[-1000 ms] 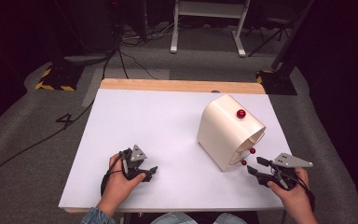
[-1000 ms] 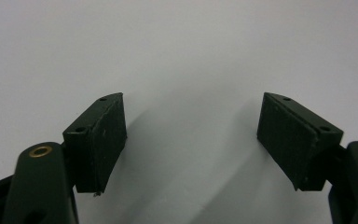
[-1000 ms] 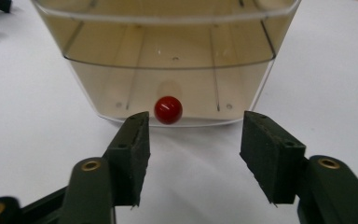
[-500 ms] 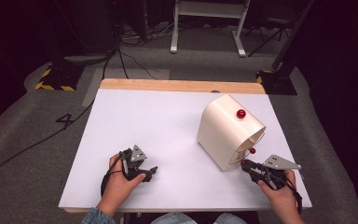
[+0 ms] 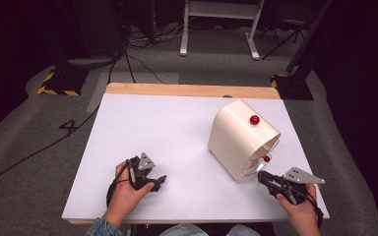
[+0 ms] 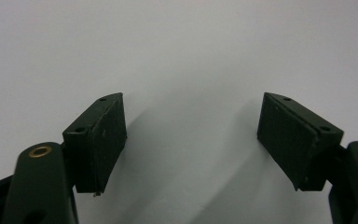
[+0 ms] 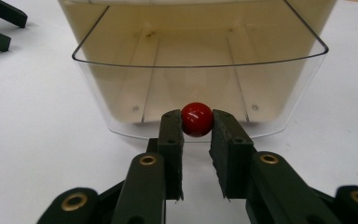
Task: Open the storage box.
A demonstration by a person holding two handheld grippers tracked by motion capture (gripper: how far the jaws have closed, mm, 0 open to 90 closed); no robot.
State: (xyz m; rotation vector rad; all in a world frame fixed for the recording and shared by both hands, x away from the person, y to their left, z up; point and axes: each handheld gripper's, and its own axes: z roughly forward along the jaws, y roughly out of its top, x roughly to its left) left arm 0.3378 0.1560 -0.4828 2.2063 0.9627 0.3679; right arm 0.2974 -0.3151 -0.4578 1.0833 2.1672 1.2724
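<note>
A cream box [image 5: 236,135] lies on the white table [image 5: 177,128], its clear curved front [image 7: 200,60] facing my right gripper. One red knob [image 5: 254,119] sits on the box's upper side. Another red knob [image 7: 197,119] sticks out from the clear front near its lower edge. My right gripper [image 7: 197,123] is shut on this knob, one pad on each side. In the high view the right gripper [image 5: 265,178] is at the box's near corner. My left gripper [image 6: 191,135] rests open over bare table, and in the high view the left gripper [image 5: 152,181] is at the front left.
The table's wooden far edge [image 5: 192,90] borders a grey floor with cables [image 5: 128,59] and stand legs [image 5: 216,29]. In the right gripper view the left gripper [image 7: 0,23] is at the far upper left.
My right gripper moved left and forward to the box's clear front and shut on the lower red knob. The left gripper stayed put.
</note>
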